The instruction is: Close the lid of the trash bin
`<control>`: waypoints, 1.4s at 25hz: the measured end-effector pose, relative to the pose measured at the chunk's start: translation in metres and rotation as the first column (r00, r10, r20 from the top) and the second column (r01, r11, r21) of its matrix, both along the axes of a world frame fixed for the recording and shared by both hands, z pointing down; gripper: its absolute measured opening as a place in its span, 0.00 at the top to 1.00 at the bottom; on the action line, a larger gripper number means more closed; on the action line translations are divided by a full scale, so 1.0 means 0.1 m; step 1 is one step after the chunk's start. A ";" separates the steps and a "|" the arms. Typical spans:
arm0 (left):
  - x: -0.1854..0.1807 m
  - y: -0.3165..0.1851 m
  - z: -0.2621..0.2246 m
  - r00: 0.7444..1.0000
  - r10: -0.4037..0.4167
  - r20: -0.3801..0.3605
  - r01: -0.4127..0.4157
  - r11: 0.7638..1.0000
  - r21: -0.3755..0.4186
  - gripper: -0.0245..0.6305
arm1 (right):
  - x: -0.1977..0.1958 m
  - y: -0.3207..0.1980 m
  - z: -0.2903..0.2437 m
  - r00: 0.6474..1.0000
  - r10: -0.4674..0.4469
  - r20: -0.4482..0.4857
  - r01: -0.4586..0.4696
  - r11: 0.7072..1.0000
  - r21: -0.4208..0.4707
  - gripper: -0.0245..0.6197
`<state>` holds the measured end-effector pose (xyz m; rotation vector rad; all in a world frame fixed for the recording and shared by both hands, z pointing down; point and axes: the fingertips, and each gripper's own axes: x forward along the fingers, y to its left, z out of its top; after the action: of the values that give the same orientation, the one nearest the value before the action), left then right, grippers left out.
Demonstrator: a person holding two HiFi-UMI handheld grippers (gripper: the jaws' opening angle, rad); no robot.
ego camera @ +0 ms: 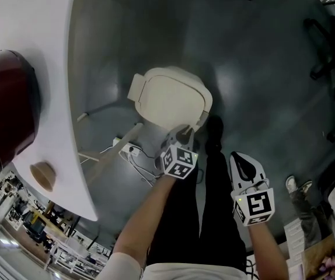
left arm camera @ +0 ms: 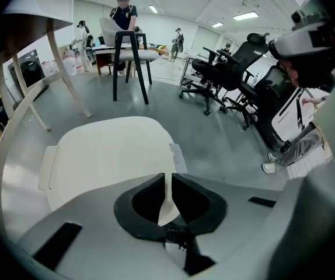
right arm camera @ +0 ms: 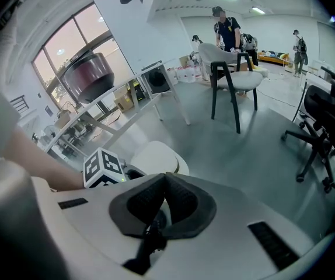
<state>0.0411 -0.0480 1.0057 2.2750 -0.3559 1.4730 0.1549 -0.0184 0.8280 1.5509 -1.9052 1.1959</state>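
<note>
Trash bin [ego camera: 170,98] on floor [ego camera: 261,57] beside table [ego camera: 39,28]

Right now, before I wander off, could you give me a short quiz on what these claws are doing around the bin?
1. True or false: the trash bin lid stands raised.
2. Is the right claw open or shut?
3. Which is nearer the lid? A. left claw B. right claw C. both equally near

Key: 1 false, the lid lies flat; 2 shut, with nothing held; 3 A.
</note>
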 end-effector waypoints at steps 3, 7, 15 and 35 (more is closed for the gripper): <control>0.00 -0.03 0.06 1.000 0.013 0.007 -0.013 1.000 0.000 0.92 | 0.02 -0.02 0.02 1.000 0.005 0.002 -0.005 1.000 -0.004 0.94; 0.02 -0.01 0.15 0.999 0.046 0.024 -0.046 0.999 0.001 0.92 | 0.06 -0.04 0.05 1.000 0.014 0.000 -0.014 1.000 -0.013 0.94; 0.03 -0.01 0.35 0.999 0.009 0.042 -0.006 0.999 -0.051 0.94 | 0.09 -0.01 0.14 1.000 0.016 -0.007 -0.016 1.000 -0.021 0.94; -0.06 -0.11 -1.67 0.980 -0.151 -0.132 0.160 0.985 0.058 0.94 | -0.01 -0.12 -1.16 0.983 -0.172 -0.066 0.177 0.981 0.081 0.94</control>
<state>0.0353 -0.0586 0.8392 2.3218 -0.5400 1.2503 0.1538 -0.0300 0.7125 1.4116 -2.0311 0.9942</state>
